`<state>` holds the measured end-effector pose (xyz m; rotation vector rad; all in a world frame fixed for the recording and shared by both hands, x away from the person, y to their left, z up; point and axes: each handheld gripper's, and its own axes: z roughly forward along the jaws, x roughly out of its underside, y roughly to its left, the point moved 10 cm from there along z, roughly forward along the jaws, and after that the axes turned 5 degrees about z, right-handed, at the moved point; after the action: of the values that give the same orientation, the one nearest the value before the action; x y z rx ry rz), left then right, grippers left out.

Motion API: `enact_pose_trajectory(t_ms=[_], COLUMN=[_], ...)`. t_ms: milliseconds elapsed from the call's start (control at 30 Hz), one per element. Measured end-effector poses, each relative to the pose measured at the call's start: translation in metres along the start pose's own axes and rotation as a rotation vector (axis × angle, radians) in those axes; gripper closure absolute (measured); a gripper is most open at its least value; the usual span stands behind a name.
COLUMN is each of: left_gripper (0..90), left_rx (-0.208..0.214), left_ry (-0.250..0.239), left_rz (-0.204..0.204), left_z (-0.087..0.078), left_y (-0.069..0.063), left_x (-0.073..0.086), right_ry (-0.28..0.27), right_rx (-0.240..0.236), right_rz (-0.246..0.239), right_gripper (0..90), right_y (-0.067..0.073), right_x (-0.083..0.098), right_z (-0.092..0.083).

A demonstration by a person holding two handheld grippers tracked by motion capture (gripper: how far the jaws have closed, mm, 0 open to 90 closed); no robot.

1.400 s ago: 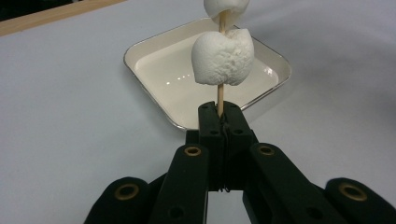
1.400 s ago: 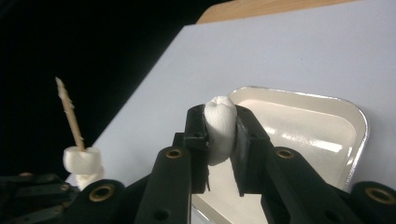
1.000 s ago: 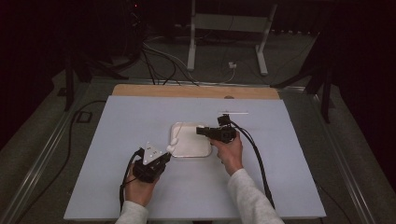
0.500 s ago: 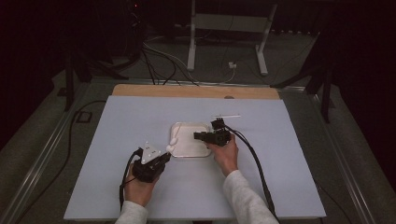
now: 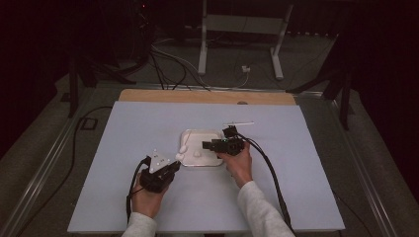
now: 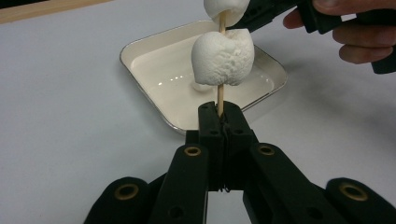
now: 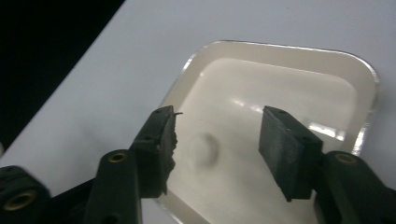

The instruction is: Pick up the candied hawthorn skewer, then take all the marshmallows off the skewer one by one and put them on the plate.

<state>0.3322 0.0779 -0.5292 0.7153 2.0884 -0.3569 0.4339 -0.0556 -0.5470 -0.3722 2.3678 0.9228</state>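
While the left gripper (image 6: 219,119) rose from the bottom centre of the left gripper view, its jaws were clenched tight on a thin wooden skewer (image 6: 219,97) that stood upright between them. Just above the jaws a white marshmallow (image 6: 223,57) was threaded on the skewer, and a second marshmallow (image 6: 225,9) sat higher on it, cut off by the top edge of the frame. Behind these lay a shallow white square tray (image 6: 140,49) with a metal rim, resting on the pale table (image 6: 70,116), and another marshmallow lay in the tray, mostly hidden behind the skewered one. At the upper right of that view a hand (image 6: 355,35) gripped the dark body of the other gripper.

In the right gripper view the right gripper (image 7: 217,135) was released, its jaws spread wide with nothing between them, poised above the tray (image 7: 369,70). A loose marshmallow (image 7: 204,149) rested on the tray floor, seen in the gap near the left-hand jaw.

From the high view, the left gripper (image 5: 170,165) sat at the lower centre-left, just beside the tray's (image 5: 210,134) near-left corner, while the right gripper (image 5: 210,144) reached over the tray from its right side. A thin pale stick (image 5: 238,123) lay on the table (image 5: 123,128) just beyond that gripper
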Motion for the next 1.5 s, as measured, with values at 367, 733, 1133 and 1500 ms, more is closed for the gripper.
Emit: enact_pose_trajectory(t_ms=[367,733,1133,1500], left_gripper=[90.0,90.0,90.0,90.0], left_rx=[0.000,0.000,0.004,0.006], left_ry=[-0.002,-0.004,-0.007,-0.006], left_rz=[0.000,-0.002,-0.007,-0.006], left_z=[0.001,0.002,0.003,0.004], left_y=[0.000,0.000,-0.002,-0.005], left_x=[0.000,0.000,-0.001,-0.001], right_ry=[-0.051,-0.085,-0.076,-0.042], right_rx=[-0.077,-0.176,-0.280,-0.368], right_rz=[-0.048,-0.114,-0.111,-0.076], right_gripper=[22.0,12.2,12.2,38.7], right_y=[0.025,0.049,0.072,0.087], right_x=[-0.005,-0.007,0.000,0.009], right_z=[-0.019,-0.045,-0.047,-0.036])
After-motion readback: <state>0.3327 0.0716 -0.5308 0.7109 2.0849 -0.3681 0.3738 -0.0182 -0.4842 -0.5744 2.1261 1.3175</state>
